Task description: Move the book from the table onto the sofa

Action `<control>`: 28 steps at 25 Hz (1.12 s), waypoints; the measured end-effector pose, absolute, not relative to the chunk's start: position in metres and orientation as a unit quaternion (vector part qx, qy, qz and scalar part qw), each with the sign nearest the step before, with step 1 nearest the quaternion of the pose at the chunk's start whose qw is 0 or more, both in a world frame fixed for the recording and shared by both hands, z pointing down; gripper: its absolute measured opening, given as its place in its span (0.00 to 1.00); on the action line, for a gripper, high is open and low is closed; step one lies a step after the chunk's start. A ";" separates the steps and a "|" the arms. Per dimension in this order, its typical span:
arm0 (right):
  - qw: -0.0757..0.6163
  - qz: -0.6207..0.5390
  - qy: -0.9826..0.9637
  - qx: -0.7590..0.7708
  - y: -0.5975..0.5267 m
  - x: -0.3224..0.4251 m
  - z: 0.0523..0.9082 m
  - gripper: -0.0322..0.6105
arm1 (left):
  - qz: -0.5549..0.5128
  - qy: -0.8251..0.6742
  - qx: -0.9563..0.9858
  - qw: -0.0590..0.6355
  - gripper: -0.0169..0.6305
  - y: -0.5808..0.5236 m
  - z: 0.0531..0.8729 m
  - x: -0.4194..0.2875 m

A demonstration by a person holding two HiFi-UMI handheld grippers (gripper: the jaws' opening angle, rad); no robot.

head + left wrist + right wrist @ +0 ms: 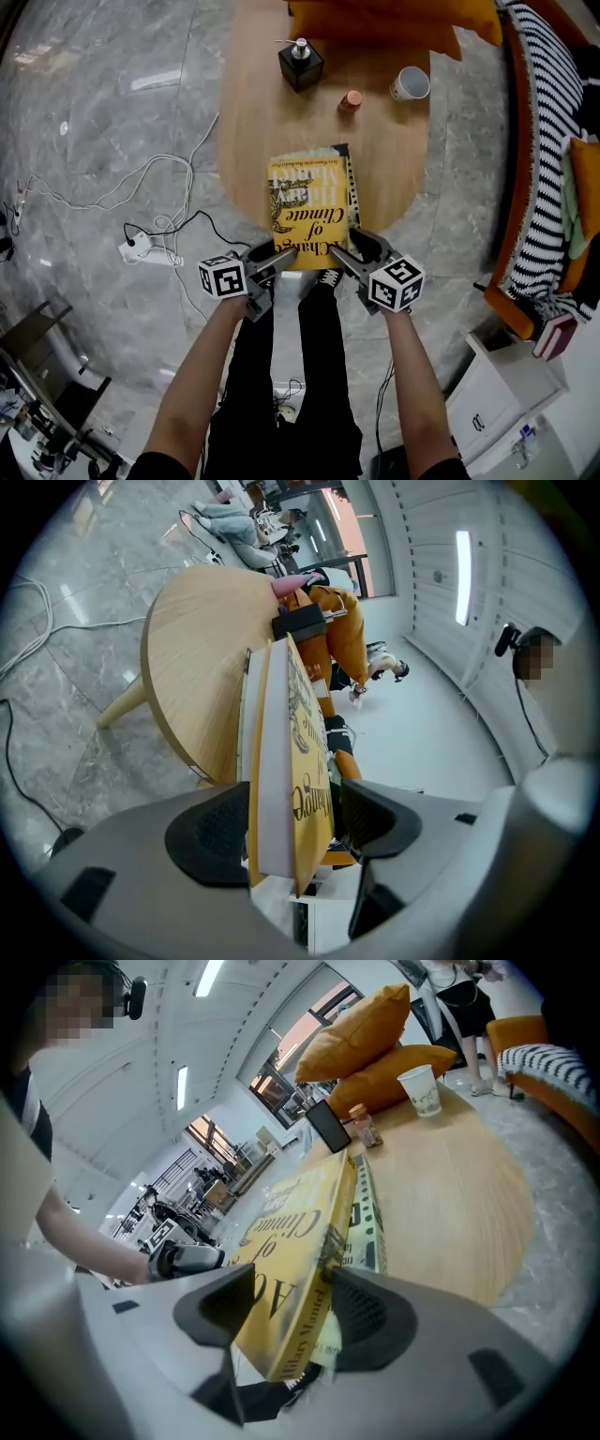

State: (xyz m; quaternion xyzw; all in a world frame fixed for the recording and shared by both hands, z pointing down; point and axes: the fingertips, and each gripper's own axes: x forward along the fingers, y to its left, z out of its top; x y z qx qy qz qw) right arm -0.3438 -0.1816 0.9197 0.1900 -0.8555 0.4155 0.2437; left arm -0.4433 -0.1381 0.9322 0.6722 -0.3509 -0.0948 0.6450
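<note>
The yellow book point(309, 211) lies face up at the near end of the oval wooden counter point(262, 112), with its near edge jutting past the counter's rim. It rests on a second book point(350, 183), whose spotted edge shows along its right side. Both claws meet it at that overhanging edge. The left claw point(279, 259) stands wide and straddles the near left corner. In the left gripper view the white page block and yellow cover run up between the two black pads. One pad point(217, 832) is close against the book's underside and the other is clearly off the printed cover, so nothing is clamped. The right claw point(349, 247) is just as wide at the near right corner. In the right gripper view the spine (the author's name runs along it) sits between the pads. The pad point(225, 1302) on the cover side stands apart from the cover. The other pad is against the paper edges beneath, though I cannot tell whether those belong to the yellow book or the one under it. Farther along the counter stand a black pump bottle point(300, 64), a small orange-capped pot point(350, 99) and a white cup point(410, 83). The sofa point(544, 141), draped in black and white stripes, curves along the right, well apart from the book.
</note>
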 end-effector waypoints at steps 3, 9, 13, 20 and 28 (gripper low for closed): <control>0.237 0.424 -0.852 0.194 -0.180 -0.345 0.920 0.43 | -0.087 -0.361 0.673 0.640 0.41 -0.135 0.934 -0.449; 0.253 0.413 -0.856 0.179 -0.171 -0.348 0.921 0.43 | -0.084 -0.354 0.670 0.647 0.32 -0.129 0.934 -0.455; 0.244 0.421 -0.854 0.184 -0.169 -0.349 0.919 0.43 | -0.130 -0.323 0.670 0.656 0.27 -0.126 0.920 -0.456; 0.186 0.471 -0.844 0.178 -0.165 -0.350 0.902 0.46 | -0.188 -0.283 0.660 0.670 0.26 -0.124 0.895 -0.463; 0.020 0.624 -0.768 0.144 -0.176 -0.355 0.876 0.49 | -0.235 -0.209 0.665 0.678 0.26 -0.127 0.864 -0.455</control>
